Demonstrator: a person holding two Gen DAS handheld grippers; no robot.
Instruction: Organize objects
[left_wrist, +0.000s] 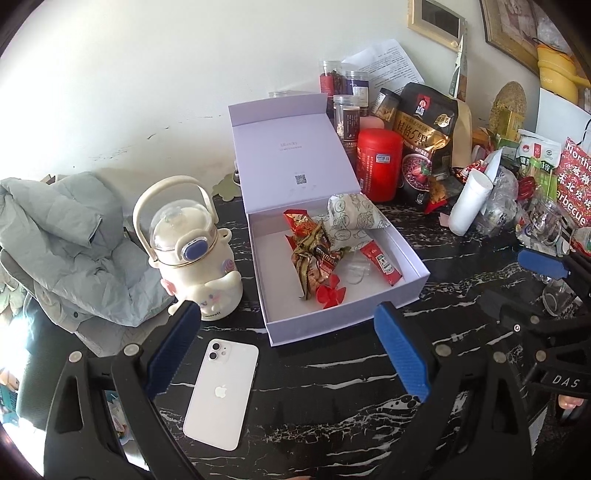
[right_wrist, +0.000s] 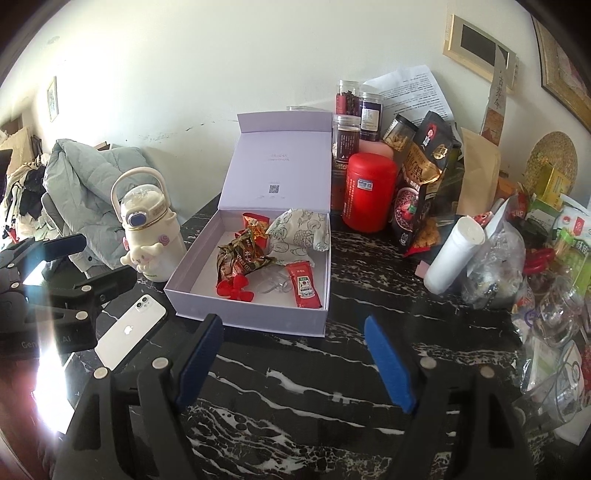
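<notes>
Left claw (left_wrist: 286, 345) and right claw (right_wrist: 293, 354) both agape, empty, lavender box (right_wrist: 255, 314) just beyond their tips.

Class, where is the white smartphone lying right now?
The white smartphone lies face-down on the black marble table, left of the open lilac box and just in front of the cream cartoon bottle.

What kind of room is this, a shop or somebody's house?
Most likely a lived-in home: a jacket heaped beside a black marble table, snack bags piled against the wall, and framed pictures hanging above.
</notes>
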